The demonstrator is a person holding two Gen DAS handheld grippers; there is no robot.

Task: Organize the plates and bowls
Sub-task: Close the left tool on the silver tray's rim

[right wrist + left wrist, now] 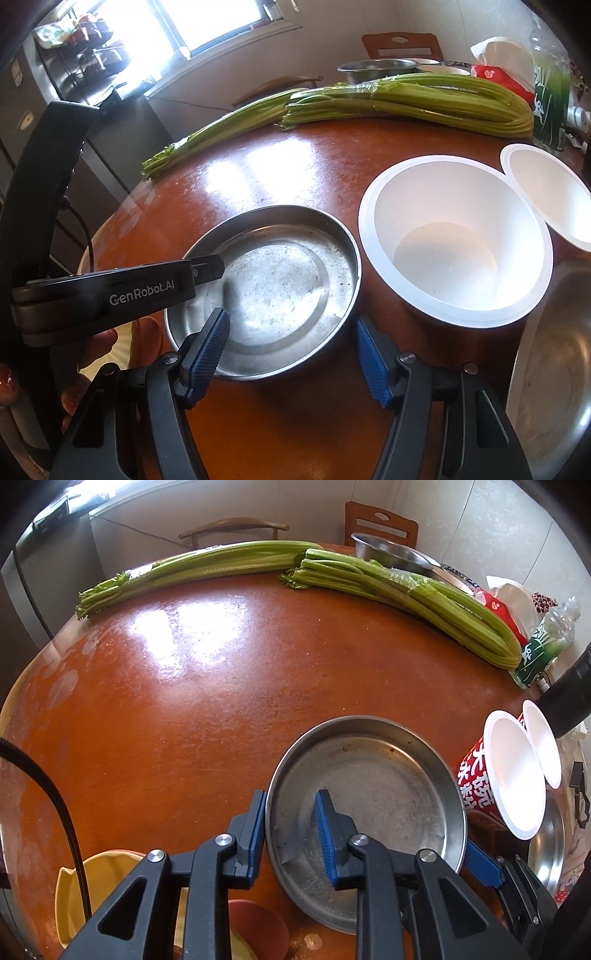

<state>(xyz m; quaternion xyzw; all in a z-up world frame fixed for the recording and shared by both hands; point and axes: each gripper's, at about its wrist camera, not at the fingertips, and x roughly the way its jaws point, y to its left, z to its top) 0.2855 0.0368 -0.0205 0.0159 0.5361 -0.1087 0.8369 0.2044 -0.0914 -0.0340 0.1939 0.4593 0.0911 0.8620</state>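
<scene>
The shallow round steel plate [365, 805] lies on the glossy red-brown round worktop [184, 701], near the edge that is close to the cameras. The left tongs [291, 834] stand half open over the left rim of this plate: one blue finger is outside, touching or almost touching the rim, and the other is inside, over the plate floor. The fingers are not pressed together on the rim, so the plate is not clamped.

In the right wrist view the right tongs [291, 360] are wide open at the near side of the same steel plate [273, 291]. The left blue finger is over the near inner part of the plate and the right one is just outside its rim, on the worktop [280, 177]. They hold nothing. The black body of the left tool reaches in from the left, above the plate.

Just to the right of the plate stands a big white paper bowl with red printed outside [454, 240], and a second smaller white paper bowl [546, 199] touches it behind. A large steel basin [554, 369] is at the right edge. Two long bundles of green celery [229, 565] lie across the far side of the worktop, with a steel bowl [391, 555] behind them. A yellow dish [70, 893] and a reddish-brown bowl [258, 930] are seen low under the left tongs.
</scene>
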